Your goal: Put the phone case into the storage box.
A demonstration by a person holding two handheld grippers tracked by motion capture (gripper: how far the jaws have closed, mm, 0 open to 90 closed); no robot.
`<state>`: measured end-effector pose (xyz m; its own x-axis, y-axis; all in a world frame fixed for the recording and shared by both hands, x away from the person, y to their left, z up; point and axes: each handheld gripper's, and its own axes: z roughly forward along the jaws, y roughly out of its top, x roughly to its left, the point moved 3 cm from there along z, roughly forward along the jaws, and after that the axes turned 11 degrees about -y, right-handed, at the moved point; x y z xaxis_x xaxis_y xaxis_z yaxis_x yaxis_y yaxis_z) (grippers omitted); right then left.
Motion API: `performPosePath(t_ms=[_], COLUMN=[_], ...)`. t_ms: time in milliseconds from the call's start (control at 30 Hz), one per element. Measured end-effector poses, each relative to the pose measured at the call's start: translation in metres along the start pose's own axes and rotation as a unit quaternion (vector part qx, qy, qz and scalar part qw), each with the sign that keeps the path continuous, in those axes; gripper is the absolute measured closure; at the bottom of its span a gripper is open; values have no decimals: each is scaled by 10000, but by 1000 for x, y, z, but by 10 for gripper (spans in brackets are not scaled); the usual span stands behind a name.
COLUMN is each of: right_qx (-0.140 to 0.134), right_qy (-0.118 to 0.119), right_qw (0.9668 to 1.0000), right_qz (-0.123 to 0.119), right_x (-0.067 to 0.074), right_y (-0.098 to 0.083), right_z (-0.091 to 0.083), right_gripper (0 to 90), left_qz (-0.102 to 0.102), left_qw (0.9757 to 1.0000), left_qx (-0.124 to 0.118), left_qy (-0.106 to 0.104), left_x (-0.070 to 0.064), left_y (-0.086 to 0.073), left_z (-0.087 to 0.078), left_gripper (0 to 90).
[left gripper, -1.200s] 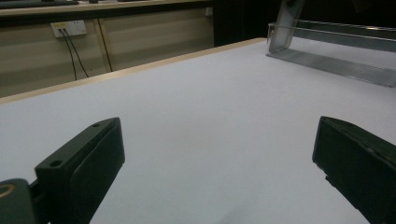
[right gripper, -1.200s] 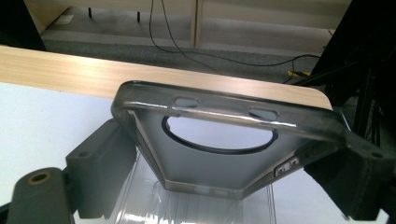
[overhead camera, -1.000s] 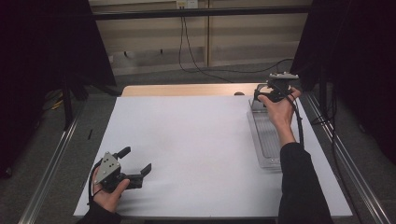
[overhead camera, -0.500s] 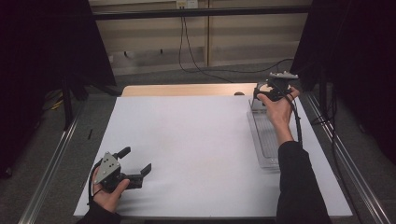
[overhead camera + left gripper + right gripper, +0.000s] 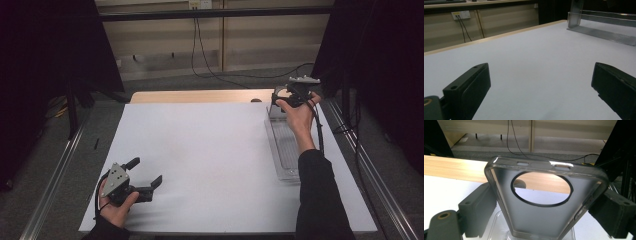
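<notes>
A translucent grey phone case with a round camera hole stands upright between the jaws of my right gripper, which is shut on its two long edges. In the high view my right gripper hangs over the far end of a clear plastic tray at the table's right side. My left gripper rests low at the front left of the white table. Its jaws stand wide open with nothing between them, as the left gripper view also shows.
The clear tray lies along the right edge of the white surface. A strip of bare wood runs along the far edge. Metal rails flank the table, and black cables lie on the floor behind it.
My right gripper has shifted slightly up and away with the phone case. The left gripper has stayed still.
</notes>
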<state>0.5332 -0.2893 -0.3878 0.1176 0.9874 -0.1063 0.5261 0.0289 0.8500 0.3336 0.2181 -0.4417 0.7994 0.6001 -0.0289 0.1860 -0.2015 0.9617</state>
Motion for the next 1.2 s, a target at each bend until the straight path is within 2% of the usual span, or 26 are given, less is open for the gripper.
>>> performPosePath(t_ms=[167,267,400,967,1200], right_qx=[14,-51,-47,-403,-434], right_qy=[104,59,122,300,372], right_qw=[9999,9999,9998,9983,9978], right_qz=[120,93,137,280,325], right_x=[-1,-1,0,-3,-2], right_y=[0,0,0,8,12], right_z=[1,2,3,-2,-4], right_gripper=[69,43,13,6,4], left_qz=[-20,-22,-18,-8,-4], left_qw=[10000,10000,10000,10000,10000], left_qx=[-8,-6,-6,-10,-5], left_qy=[-3,-3,3,-20,-14], left_x=[0,0,0,0,0], left_y=[0,0,0,0,0], left_z=[0,0,0,0,0], left_gripper=[22,22,22,22,22])
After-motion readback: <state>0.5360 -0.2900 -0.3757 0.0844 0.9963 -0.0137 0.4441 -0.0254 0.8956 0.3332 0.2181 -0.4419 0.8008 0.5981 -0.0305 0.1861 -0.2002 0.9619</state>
